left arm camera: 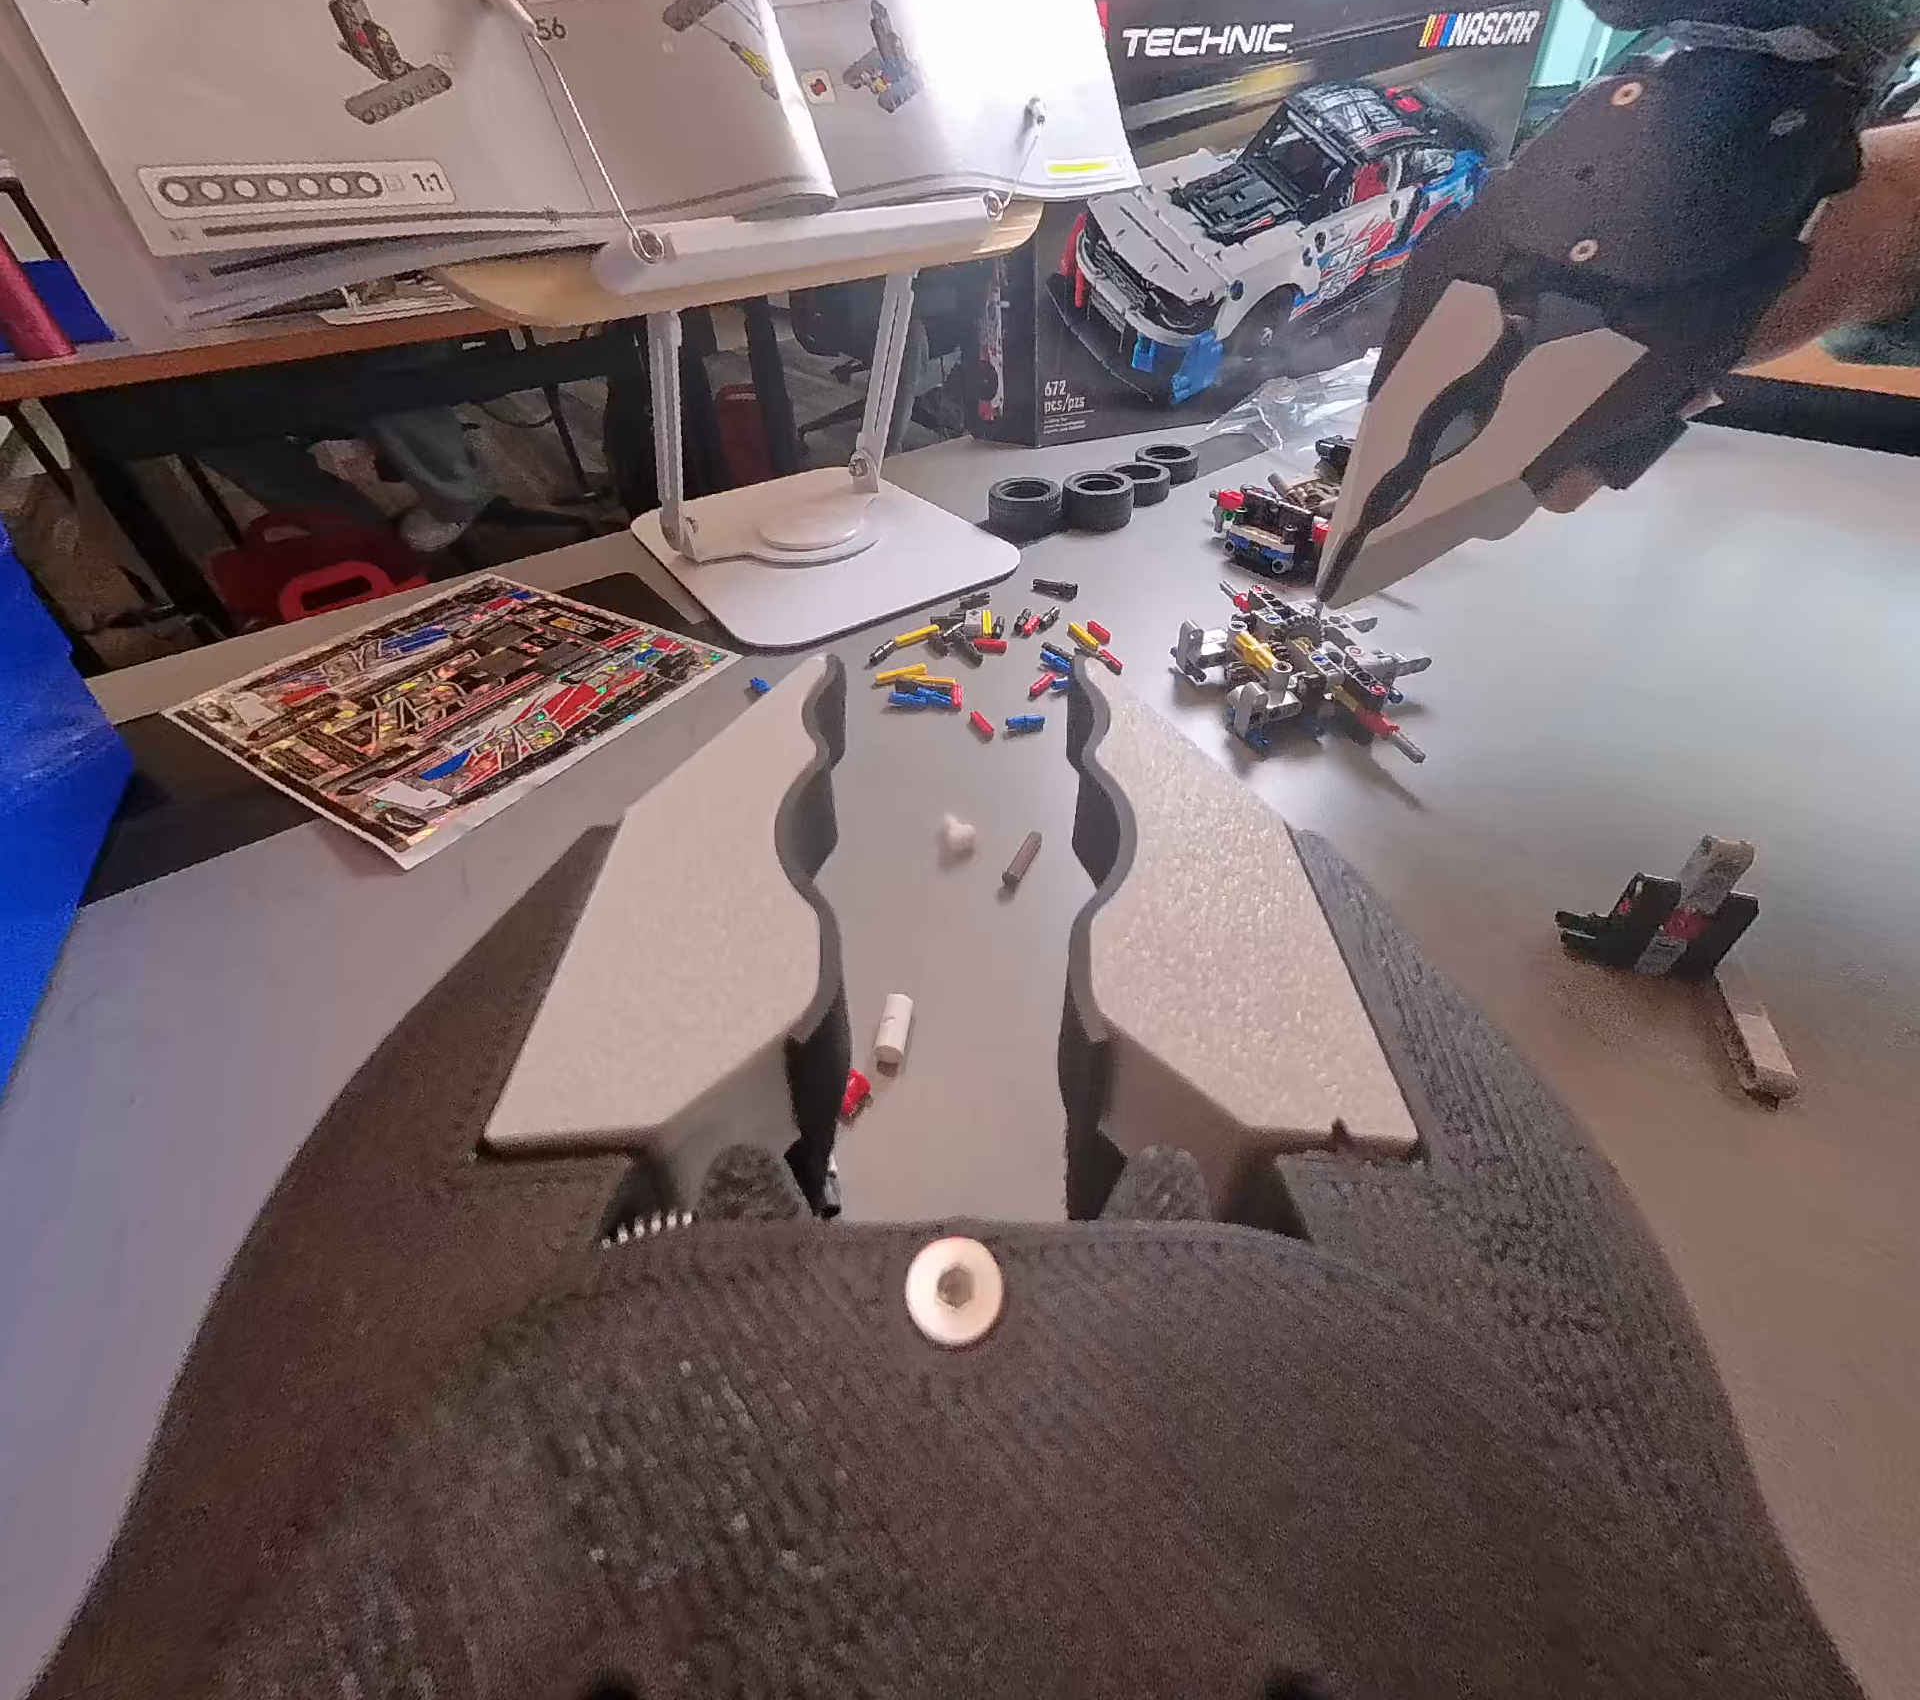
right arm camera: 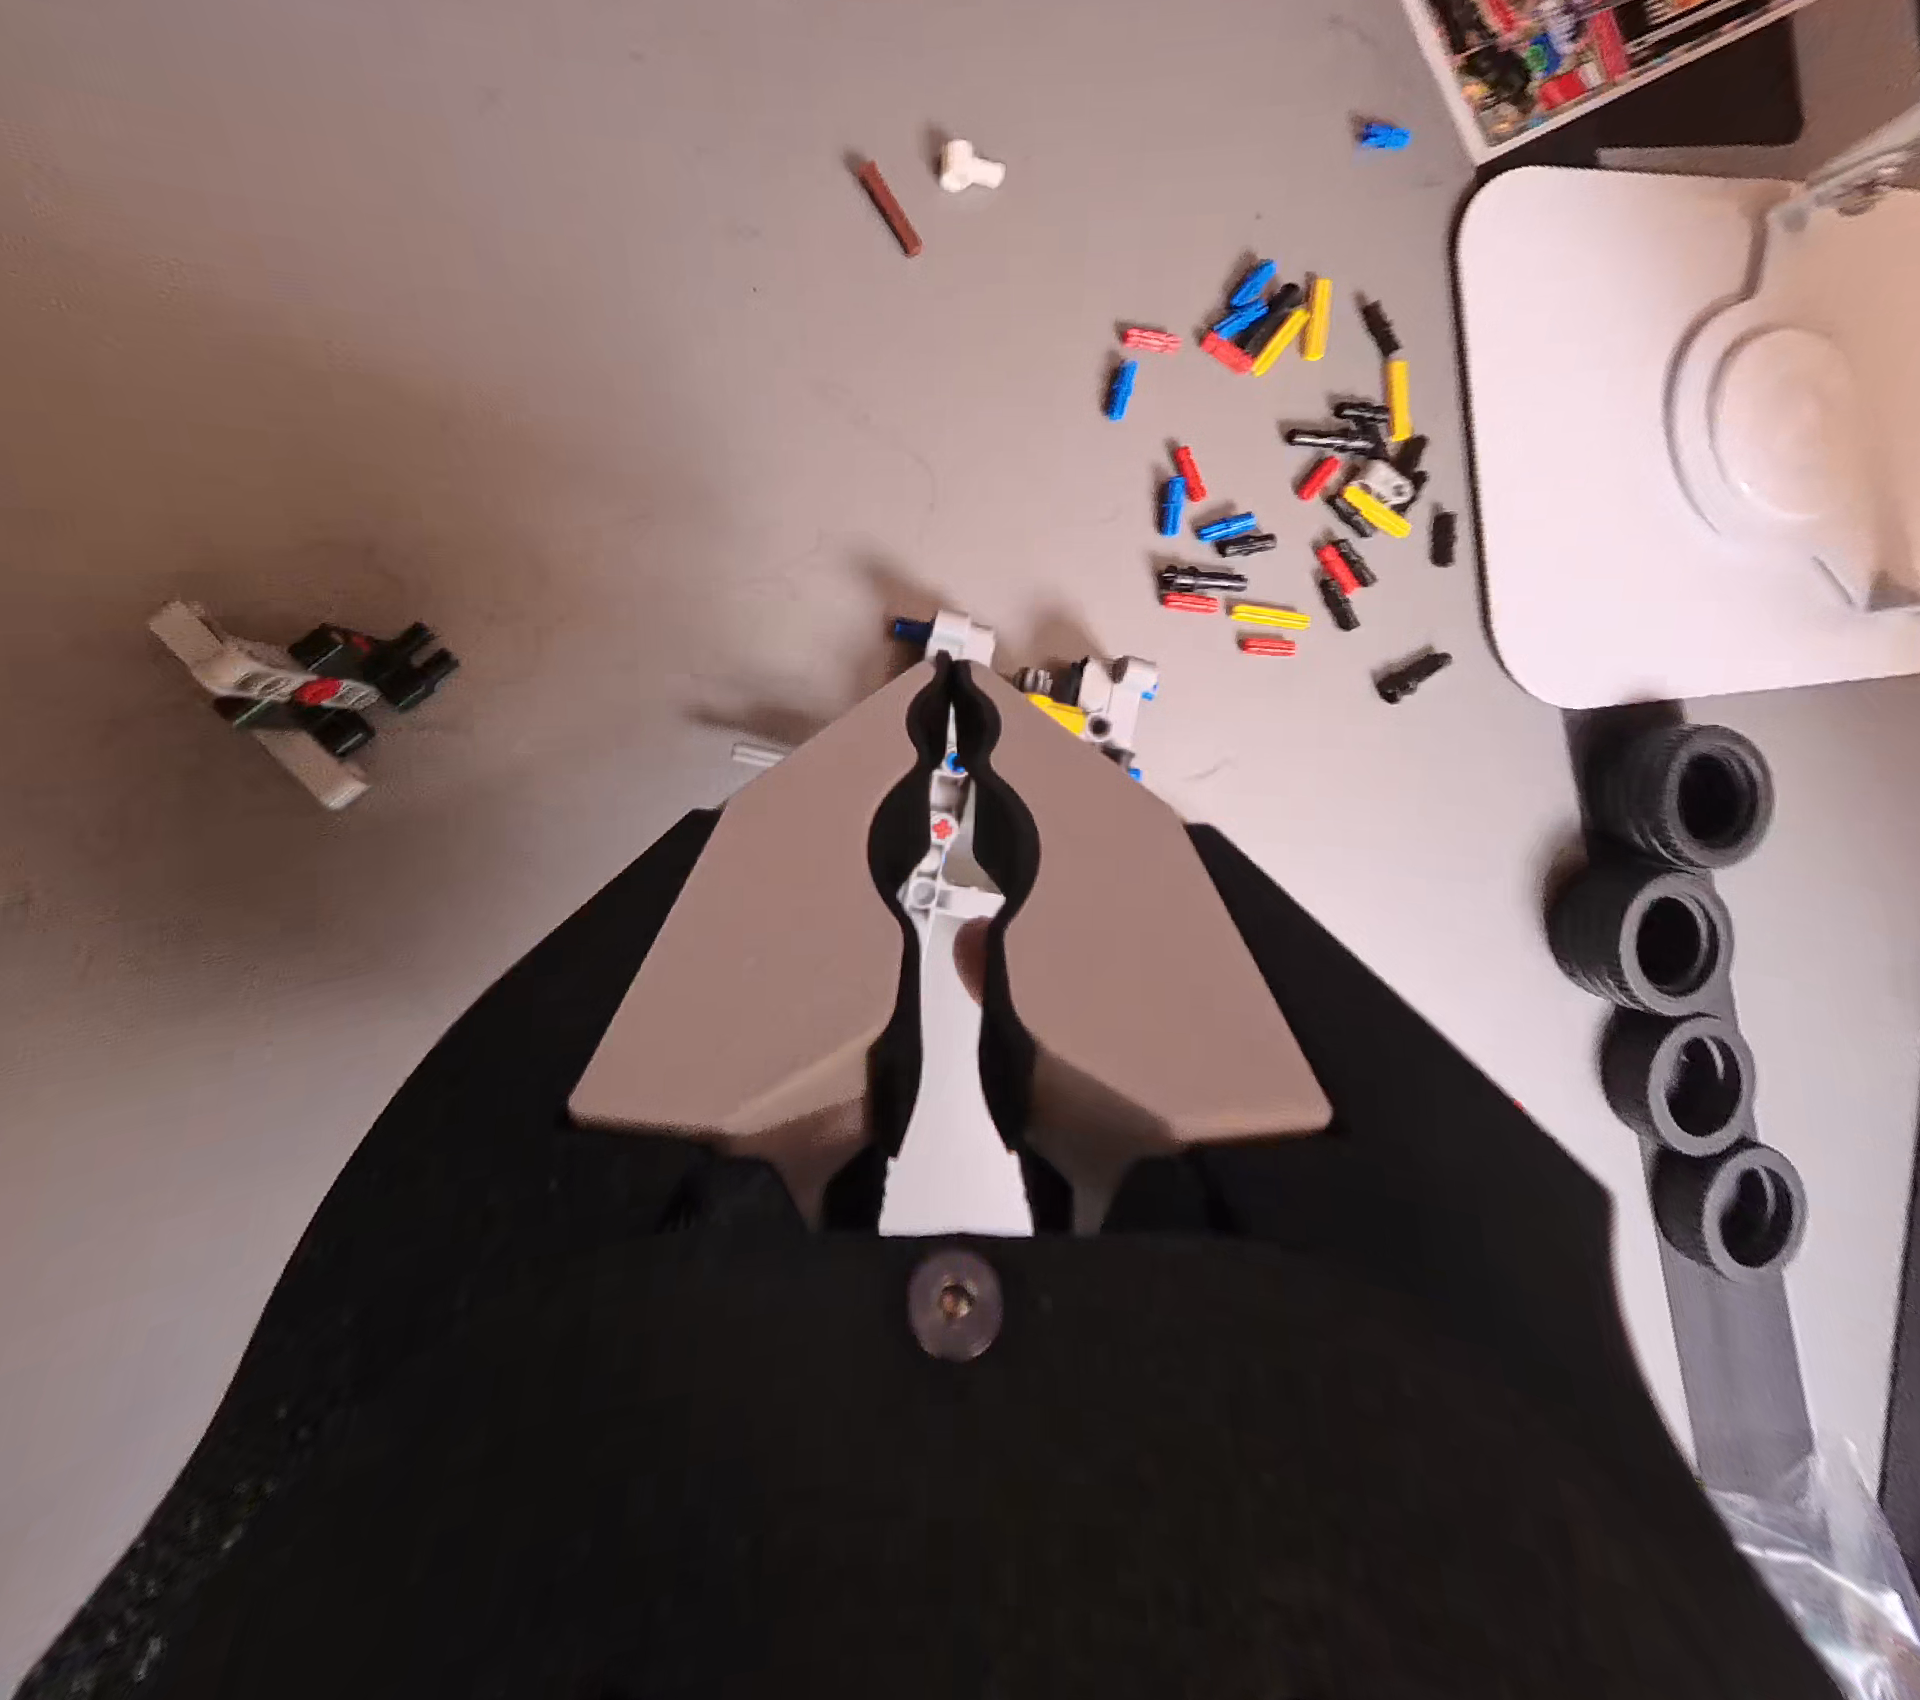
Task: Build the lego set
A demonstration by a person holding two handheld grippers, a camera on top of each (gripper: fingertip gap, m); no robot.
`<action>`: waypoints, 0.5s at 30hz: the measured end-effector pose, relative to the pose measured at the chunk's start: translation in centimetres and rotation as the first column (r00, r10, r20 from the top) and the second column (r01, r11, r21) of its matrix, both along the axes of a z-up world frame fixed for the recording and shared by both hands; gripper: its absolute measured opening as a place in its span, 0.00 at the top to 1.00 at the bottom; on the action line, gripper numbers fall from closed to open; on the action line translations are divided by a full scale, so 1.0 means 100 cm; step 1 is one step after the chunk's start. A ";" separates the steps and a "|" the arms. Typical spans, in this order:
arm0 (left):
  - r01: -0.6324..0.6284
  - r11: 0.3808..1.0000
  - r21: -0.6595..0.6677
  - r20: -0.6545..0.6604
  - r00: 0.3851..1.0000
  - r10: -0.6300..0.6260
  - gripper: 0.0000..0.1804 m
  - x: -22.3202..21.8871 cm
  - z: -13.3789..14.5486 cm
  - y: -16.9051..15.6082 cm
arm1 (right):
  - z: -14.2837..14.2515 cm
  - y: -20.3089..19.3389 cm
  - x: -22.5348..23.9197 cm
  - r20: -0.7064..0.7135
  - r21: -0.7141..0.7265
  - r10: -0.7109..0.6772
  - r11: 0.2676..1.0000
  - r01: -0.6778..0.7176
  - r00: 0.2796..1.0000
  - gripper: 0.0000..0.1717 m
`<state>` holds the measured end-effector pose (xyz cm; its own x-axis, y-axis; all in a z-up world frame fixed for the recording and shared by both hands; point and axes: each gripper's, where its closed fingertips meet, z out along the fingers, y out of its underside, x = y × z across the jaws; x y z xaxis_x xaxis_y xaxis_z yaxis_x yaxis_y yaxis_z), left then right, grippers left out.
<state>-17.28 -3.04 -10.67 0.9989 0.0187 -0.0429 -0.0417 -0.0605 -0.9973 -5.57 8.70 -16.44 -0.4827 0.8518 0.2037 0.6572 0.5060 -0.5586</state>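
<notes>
Overhead, the right gripper (right arm camera: 945, 663) points steeply down, closed at the grey brick assembly (left arm camera: 1299, 674); the left gripper (left arm camera: 951, 674) hovers open, bare.

Beneath the right gripper (right arm camera: 943, 671), most of the grey brick assembly (right arm camera: 1112, 694) is hidden — only slivers show through the slit between the fingers. Beside the left gripper's left finger, a red piece (left arm camera: 854, 1091) is half covered. Ahead and above, the instruction booklet (left arm camera: 436, 40) runs off the frame.

Grey table (left arm camera: 1558, 1235), loose pins (left arm camera: 977, 663), tyres (left arm camera: 1091, 497)
</notes>
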 end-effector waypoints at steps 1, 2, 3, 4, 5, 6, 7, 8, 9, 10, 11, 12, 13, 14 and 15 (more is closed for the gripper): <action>-0.003 1.000 0.001 -0.001 1.000 0.003 0.77 -0.001 0.000 0.001 | 0.003 0.001 -0.003 -0.028 -0.002 -0.013 1.000 0.013 1.000 0.96; -0.006 1.000 0.000 0.000 1.000 0.006 0.77 -0.002 -0.001 0.001 | 0.005 0.001 -0.010 -0.047 -0.015 -0.025 1.000 0.024 0.999 0.94; -0.010 1.000 -0.005 0.002 1.000 0.010 0.77 -0.003 -0.003 0.002 | 0.005 0.001 -0.018 -0.053 -0.032 -0.035 0.999 0.034 0.998 0.93; -0.016 1.000 -0.015 0.001 1.000 0.016 0.77 -0.004 -0.006 0.002 | 0.003 0.000 -0.028 -0.052 -0.042 -0.039 0.998 0.037 0.998 0.91; -0.023 0.999 -0.026 -0.005 1.000 0.023 0.77 -0.005 -0.009 0.001 | 0.000 0.000 -0.040 -0.048 -0.039 -0.038 0.999 0.036 0.998 0.89; -0.032 0.999 -0.036 -0.013 0.999 0.032 0.77 -0.007 -0.012 0.000 | -0.006 0.001 -0.050 -0.034 -0.027 -0.029 0.999 0.028 0.999 0.89; -0.043 0.998 -0.042 -0.020 0.999 0.042 0.77 -0.008 -0.014 -0.001 | -0.013 0.002 -0.061 -0.013 -0.012 -0.021 1.000 0.020 1.000 0.89; -0.052 0.998 -0.044 -0.026 0.998 0.051 0.77 -0.009 -0.014 -0.002 | -0.021 0.003 -0.071 0.011 -0.005 -0.018 1.000 0.018 1.000 0.89; -0.060 0.997 -0.042 -0.030 0.998 0.059 0.77 -0.011 -0.013 -0.003 | -0.029 0.004 -0.079 0.037 -0.002 -0.015 1.000 0.015 0.999 0.89; -0.066 0.997 -0.041 -0.034 0.997 0.065 0.77 -0.012 -0.013 -0.004 | -0.036 0.005 -0.087 0.062 -0.002 -0.014 1.000 0.015 0.998 0.89; -0.070 0.997 -0.041 -0.038 0.997 0.069 0.77 -0.012 -0.013 -0.004 | -0.043 0.005 -0.094 0.085 0.000 -0.016 1.000 0.016 0.996 0.89; -0.072 0.996 -0.043 -0.041 0.997 0.070 0.77 -0.013 -0.013 -0.005 | -0.048 0.007 -0.099 0.108 0.004 -0.021 1.000 0.021 0.994 0.89; -0.073 0.996 -0.045 -0.042 0.997 0.071 0.77 -0.013 -0.014 -0.004 | -0.054 0.010 -0.102 0.138 0.011 -0.031 0.999 0.030 0.990 0.90; -0.072 0.996 -0.047 -0.042 0.997 0.070 0.77 -0.013 -0.014 -0.004 | -0.058 0.010 -0.103 0.163 0.005 -0.033 0.999 0.033 0.986 0.94; -0.071 0.996 -0.048 -0.041 0.997 0.069 0.77 -0.013 -0.014 -0.004 | -0.058 0.007 -0.107 0.159 -0.034 -0.029 0.999 0.034 0.987 0.98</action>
